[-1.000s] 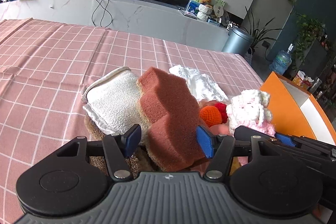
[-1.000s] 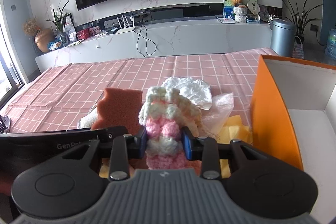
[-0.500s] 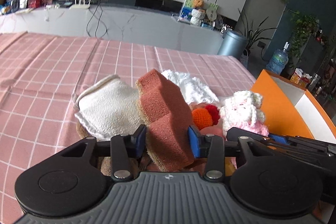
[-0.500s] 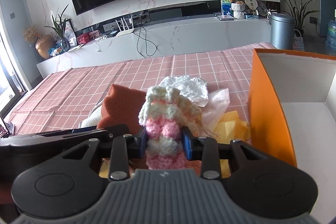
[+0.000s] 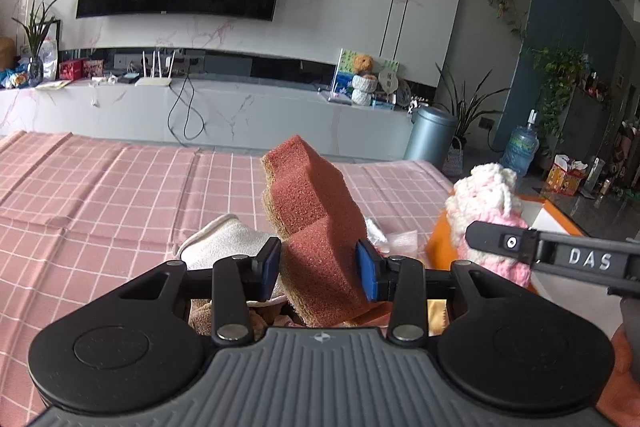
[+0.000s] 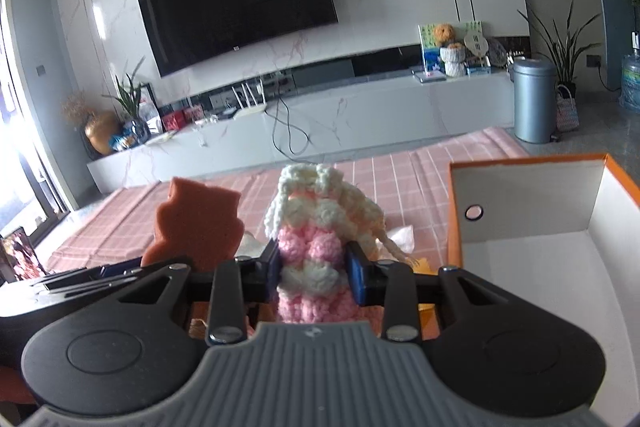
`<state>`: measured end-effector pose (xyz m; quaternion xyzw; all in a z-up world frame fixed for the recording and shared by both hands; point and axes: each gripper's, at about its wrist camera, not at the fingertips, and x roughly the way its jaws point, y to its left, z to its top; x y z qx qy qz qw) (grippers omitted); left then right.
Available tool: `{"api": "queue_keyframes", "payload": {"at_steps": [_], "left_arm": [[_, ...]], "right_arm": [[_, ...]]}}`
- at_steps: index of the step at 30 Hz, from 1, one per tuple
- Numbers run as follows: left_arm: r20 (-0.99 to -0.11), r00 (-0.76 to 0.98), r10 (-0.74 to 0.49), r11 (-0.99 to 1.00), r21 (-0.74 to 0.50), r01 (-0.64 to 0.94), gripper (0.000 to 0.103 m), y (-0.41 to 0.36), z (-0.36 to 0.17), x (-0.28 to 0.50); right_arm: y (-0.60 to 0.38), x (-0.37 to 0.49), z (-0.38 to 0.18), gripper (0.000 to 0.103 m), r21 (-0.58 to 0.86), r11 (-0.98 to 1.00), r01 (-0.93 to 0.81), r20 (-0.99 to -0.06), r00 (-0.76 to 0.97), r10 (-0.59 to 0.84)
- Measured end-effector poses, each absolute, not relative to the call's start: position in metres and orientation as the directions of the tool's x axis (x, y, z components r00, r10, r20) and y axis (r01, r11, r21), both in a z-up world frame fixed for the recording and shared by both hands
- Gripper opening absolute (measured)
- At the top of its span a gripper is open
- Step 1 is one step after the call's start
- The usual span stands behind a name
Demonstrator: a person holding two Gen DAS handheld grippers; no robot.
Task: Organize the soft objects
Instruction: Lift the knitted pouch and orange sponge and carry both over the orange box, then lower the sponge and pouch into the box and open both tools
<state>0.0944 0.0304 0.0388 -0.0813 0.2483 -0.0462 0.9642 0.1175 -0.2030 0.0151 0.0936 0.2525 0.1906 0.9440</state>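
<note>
Left gripper (image 5: 320,269) clamped on a reddish scouring sponge (image 5: 316,227), right gripper (image 6: 314,273) pinching a pink-and-cream crocheted doll (image 6: 320,227) beside the orange box (image 6: 532,203)

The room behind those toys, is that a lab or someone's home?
Most likely a home living room: a big curved TV hangs on a marble wall above a long media console, with potted plants beside it.
</note>
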Motion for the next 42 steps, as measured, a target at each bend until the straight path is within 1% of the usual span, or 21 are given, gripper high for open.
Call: {"api": "queue_keyframes", "payload": {"at_steps": [4,8,13,18,20,22,25,30,35,37,40,42], "left_arm": [[-0.44,0.884,-0.161,0.978,-0.191,0.083,0.046,0.022,0.055,0.079],[-0.417,0.881,-0.222,0.966,-0.217,0.141,0.046,0.01,0.066,0.07],[-0.4,0.863,-0.31,0.942,-0.25,0.223,0.046,-0.01,0.074,0.069],[-0.402,0.813,-0.421,0.901,-0.289,0.324,0.046,-0.035,0.075,0.075],[-0.424,0.788,-0.446,0.891,-0.288,0.35,0.046,-0.047,0.072,0.081],[-0.46,0.756,-0.465,0.885,-0.261,0.385,0.046,-0.066,0.068,0.086],[-0.519,0.686,-0.51,0.859,-0.262,0.441,0.046,-0.091,0.057,0.098],[-0.636,0.597,-0.488,0.851,-0.198,0.486,0.046,-0.125,0.04,0.123],[-0.682,0.568,-0.46,0.845,-0.14,0.517,0.046,-0.149,0.041,0.133],[-0.686,0.573,-0.448,0.842,-0.108,0.528,0.046,-0.158,0.041,0.129],[-0.697,0.56,-0.448,0.842,-0.118,0.527,0.045,-0.166,0.033,0.135],[-0.713,0.557,-0.427,0.847,-0.099,0.522,0.045,-0.172,0.025,0.14]], "right_arm": [[-0.222,0.097,0.038,0.033,0.266,0.908,-0.323,-0.399,0.821,0.409],[-0.246,0.081,0.057,0.033,0.254,0.913,-0.319,-0.383,0.833,0.398],[-0.277,0.063,0.072,0.033,0.215,0.93,-0.297,-0.394,0.845,0.361],[-0.312,0.053,0.077,0.033,0.18,0.947,-0.267,-0.431,0.844,0.319],[-0.325,0.053,0.076,0.033,0.171,0.954,-0.247,-0.453,0.84,0.298],[-0.338,0.056,0.071,0.033,0.166,0.96,-0.225,-0.48,0.832,0.278],[-0.355,0.063,0.059,0.033,0.177,0.967,-0.186,-0.532,0.808,0.253],[-0.378,0.078,0.025,0.033,0.244,0.962,-0.122,-0.63,0.734,0.253],[-0.386,0.096,0.0,0.034,0.299,0.951,-0.082,-0.7,0.658,0.277],[-0.387,0.104,-0.005,0.034,0.303,0.95,-0.08,-0.714,0.641,0.282],[-0.385,0.113,-0.009,0.034,0.305,0.949,-0.079,-0.724,0.628,0.285],[-0.385,0.118,-0.011,0.034,0.309,0.947,-0.083,-0.729,0.619,0.292]]}}
